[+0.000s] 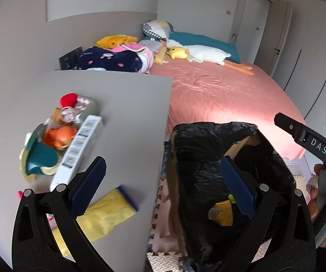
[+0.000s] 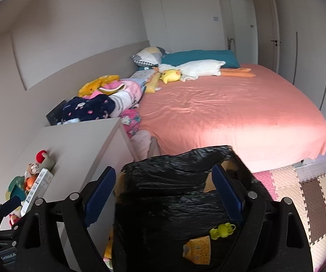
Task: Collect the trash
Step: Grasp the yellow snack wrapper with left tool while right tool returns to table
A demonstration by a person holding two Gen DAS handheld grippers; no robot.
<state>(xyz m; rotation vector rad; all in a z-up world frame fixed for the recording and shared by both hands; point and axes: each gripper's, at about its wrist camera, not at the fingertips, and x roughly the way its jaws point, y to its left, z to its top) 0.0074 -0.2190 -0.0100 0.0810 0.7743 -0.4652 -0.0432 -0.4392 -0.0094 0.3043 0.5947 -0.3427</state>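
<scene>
A cardboard box lined with a black trash bag (image 1: 210, 170) (image 2: 174, 188) stands on the floor beside a grey nightstand (image 1: 122, 104) (image 2: 81, 145). Inside the bag lie a yellow patterned paper piece (image 1: 223, 212) (image 2: 198, 248) and a small green toy (image 2: 222, 229). A yellow bag-like item (image 1: 104, 213) lies on the nightstand near its front edge. My left gripper (image 1: 163, 188) is open and empty, straddling the nightstand edge and the box. My right gripper (image 2: 163, 195) is open and empty above the box; it also shows at the right of the left wrist view.
On the nightstand sit a white box (image 1: 79, 151), small plush toys (image 1: 69, 113) and plastic toys (image 1: 58, 137). A bed with a pink sheet (image 2: 219, 117) holds pillows, clothes (image 2: 95, 106) and plush animals (image 2: 199, 68). Foam puzzle mats (image 2: 299, 192) cover the floor.
</scene>
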